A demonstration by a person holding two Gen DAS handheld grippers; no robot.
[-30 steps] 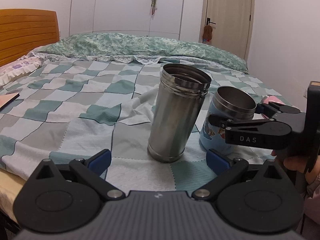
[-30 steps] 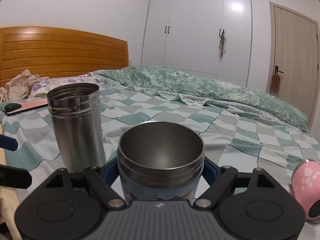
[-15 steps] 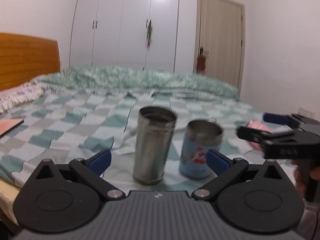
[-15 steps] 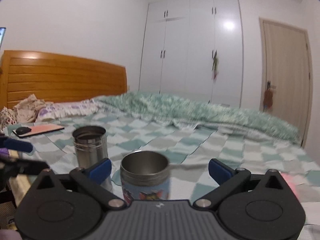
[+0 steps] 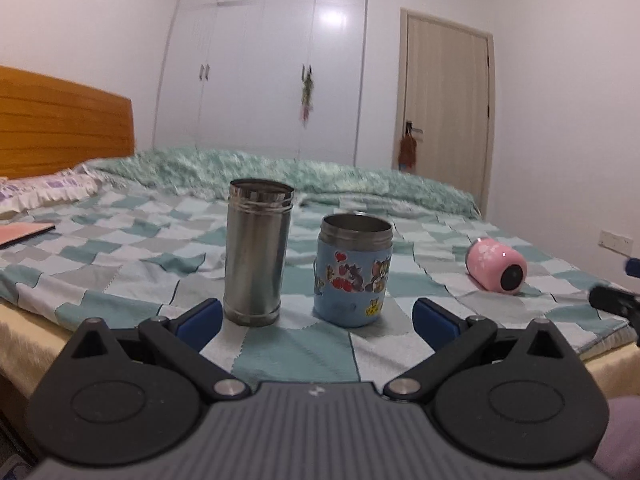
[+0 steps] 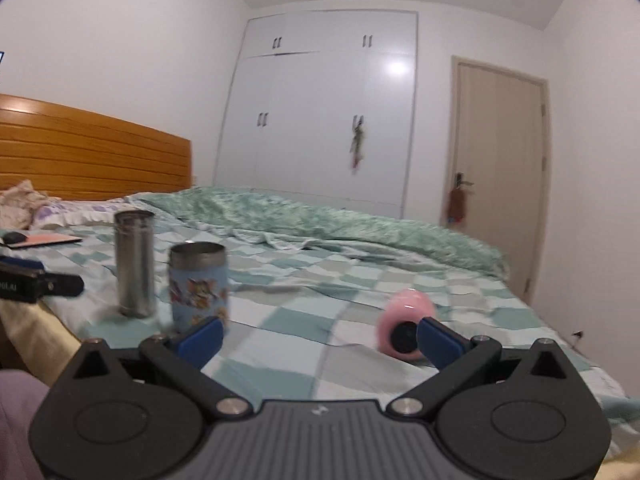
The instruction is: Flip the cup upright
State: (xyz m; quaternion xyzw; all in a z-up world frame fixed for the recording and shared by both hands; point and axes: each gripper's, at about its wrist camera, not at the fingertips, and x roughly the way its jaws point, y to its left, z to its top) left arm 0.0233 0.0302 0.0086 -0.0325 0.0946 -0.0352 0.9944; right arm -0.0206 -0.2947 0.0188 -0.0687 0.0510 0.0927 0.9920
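A tall steel cup (image 5: 256, 254) and a shorter blue cartoon-printed cup (image 5: 354, 270) stand upright side by side on the checked bedspread (image 5: 120, 256). A pink cup (image 5: 498, 266) lies on its side to their right. My left gripper (image 5: 316, 318) is open and empty, drawn back in front of the two upright cups. My right gripper (image 6: 320, 338) is open and empty, with the pink cup (image 6: 404, 330) just beyond its right finger and the blue cup (image 6: 198, 284) and steel cup (image 6: 134, 264) to its left.
The bed's front edge (image 5: 36, 320) runs just under the cups. A pink notebook (image 5: 22, 234) lies at the far left. A crumpled green quilt (image 5: 320, 178) lies across the back of the bed. The left gripper shows at the left edge of the right wrist view (image 6: 36, 282).
My right gripper let go of the blue cup, opened and pulled back to the right, toward the pink cup. My left gripper also drew back from the two upright cups.
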